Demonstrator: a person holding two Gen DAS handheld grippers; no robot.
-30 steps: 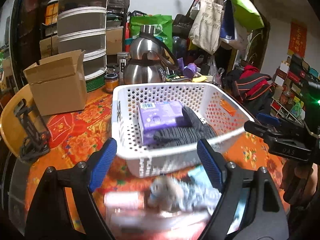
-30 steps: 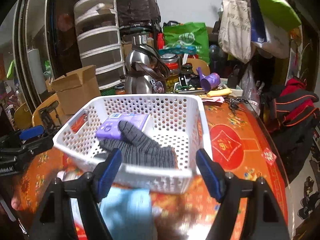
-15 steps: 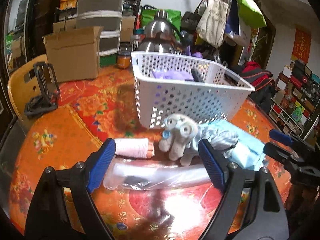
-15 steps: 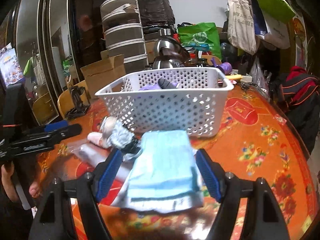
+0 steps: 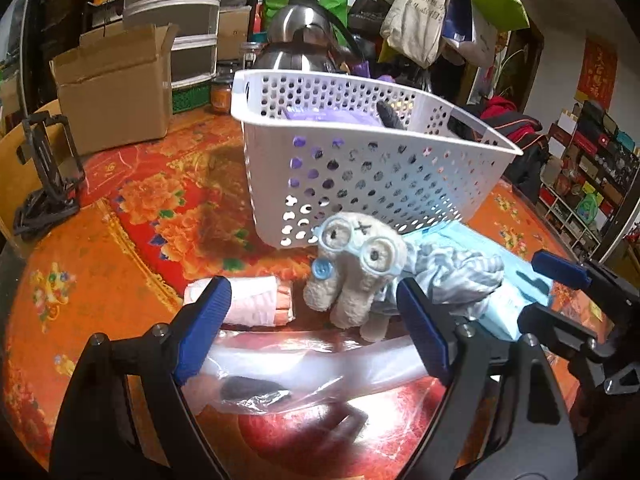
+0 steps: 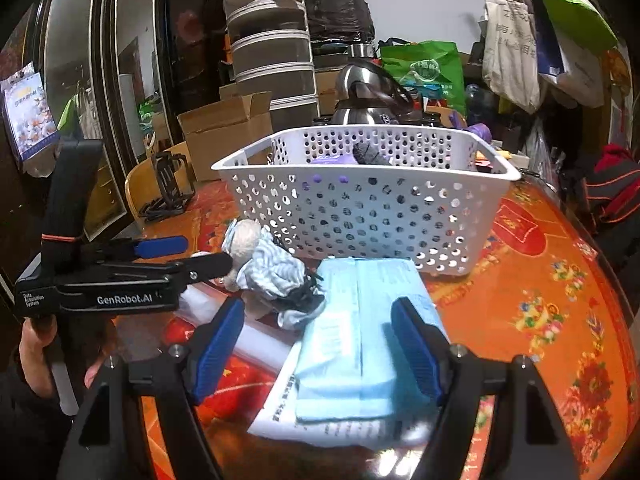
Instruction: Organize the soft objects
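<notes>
A white perforated basket [image 5: 360, 184] [image 6: 360, 208] stands on the orange table and holds a purple pack [image 5: 320, 114] and a grey glove [image 5: 390, 114]. In front of it lie a plush toy with goggles [image 5: 356, 268] [image 6: 244, 240], a striped blue cloth [image 5: 452, 276] [image 6: 276, 272], a light blue pack [image 6: 356, 336] [image 5: 504, 304], a pink-white roll [image 5: 256, 300] and a clear plastic bag [image 5: 304, 364]. My left gripper [image 5: 316, 336] is open, low, just short of the plush toy. My right gripper [image 6: 320, 344] is open, its fingers either side of the blue pack.
A cardboard box [image 5: 112, 84] and a black stand [image 5: 48, 184] sit at the left. A steel kettle [image 5: 304, 40] and jars stand behind the basket. Stacked drawers [image 6: 272, 56] and hanging bags [image 5: 416, 20] are at the back. The table edge curves at the right.
Both grippers dropped from above the basket to table height in front of it. The left one closed in on the plush toy, the right one on the blue pack.
</notes>
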